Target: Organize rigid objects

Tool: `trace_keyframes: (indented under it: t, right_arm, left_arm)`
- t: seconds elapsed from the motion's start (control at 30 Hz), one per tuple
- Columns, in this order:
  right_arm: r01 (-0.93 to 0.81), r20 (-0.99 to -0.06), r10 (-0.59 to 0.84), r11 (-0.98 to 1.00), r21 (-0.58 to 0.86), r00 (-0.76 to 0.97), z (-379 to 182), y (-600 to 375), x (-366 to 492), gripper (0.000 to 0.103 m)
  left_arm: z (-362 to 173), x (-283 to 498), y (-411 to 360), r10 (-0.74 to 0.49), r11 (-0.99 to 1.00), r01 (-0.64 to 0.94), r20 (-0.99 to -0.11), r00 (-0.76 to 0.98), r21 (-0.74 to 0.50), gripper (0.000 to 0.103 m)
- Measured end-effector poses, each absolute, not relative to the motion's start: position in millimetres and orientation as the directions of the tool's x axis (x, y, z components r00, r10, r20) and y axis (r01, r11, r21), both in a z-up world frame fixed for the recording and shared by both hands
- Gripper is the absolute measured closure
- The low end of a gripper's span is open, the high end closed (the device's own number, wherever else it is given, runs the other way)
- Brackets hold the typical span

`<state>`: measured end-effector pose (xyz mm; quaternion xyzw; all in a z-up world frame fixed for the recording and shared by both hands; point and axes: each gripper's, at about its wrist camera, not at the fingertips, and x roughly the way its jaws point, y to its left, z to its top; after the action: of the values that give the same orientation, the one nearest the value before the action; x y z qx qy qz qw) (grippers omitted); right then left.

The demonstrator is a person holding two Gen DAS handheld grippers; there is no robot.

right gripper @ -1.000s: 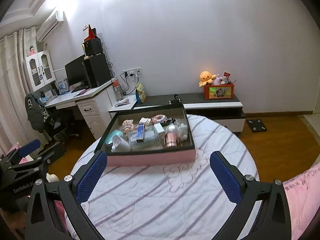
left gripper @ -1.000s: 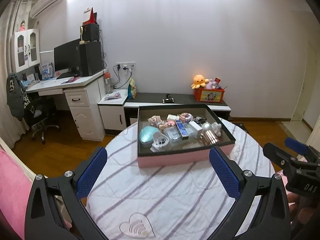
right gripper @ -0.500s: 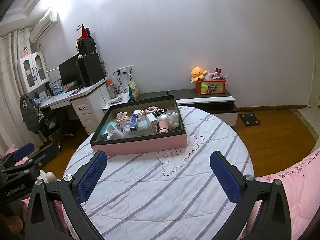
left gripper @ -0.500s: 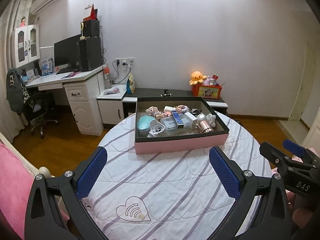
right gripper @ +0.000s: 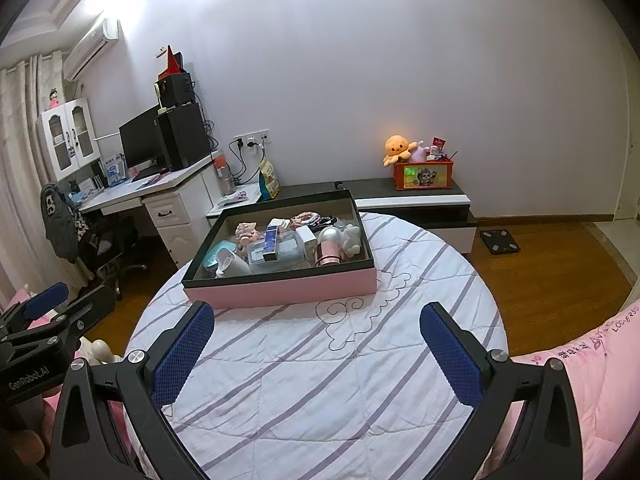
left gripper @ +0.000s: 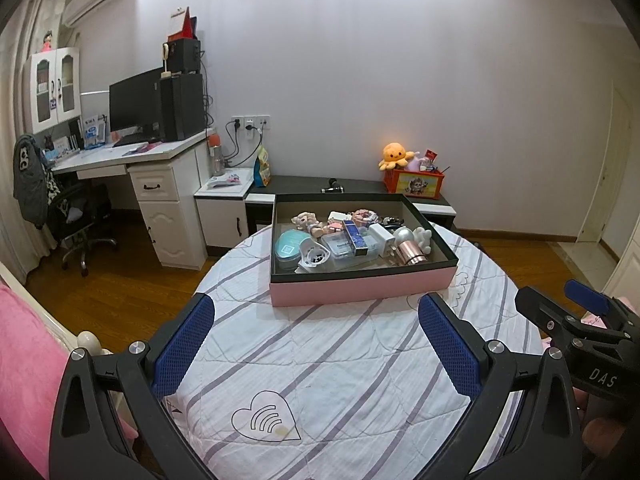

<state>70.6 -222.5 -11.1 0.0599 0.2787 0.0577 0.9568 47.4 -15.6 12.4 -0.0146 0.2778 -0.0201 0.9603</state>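
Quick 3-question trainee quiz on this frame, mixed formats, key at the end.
1. True or false: both tools, left tool and right tool, are open and hold nothing.
2. Where does the pink box sit? A) on the floor B) on the striped round table C) on the desk
3. Fill in: inside the box, the rose-gold cylinder lies toward its ____ end in the left wrist view.

Key: 1 true; 2 B; 3 right
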Motion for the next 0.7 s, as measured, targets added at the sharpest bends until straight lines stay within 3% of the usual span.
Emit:
trace_keyframes:
  t: [0.7]
  right_arm:
    - [-0.082, -0.526, 0.144, 0.987, 0.139, 0.838, -10.6, -219.3, 72.7, 0.0]
  left_arm:
    - [11.2, 47.3, -15.7, -0.041, 0.999, 0.025, -0.527, 0.849, -0.038, 0.0]
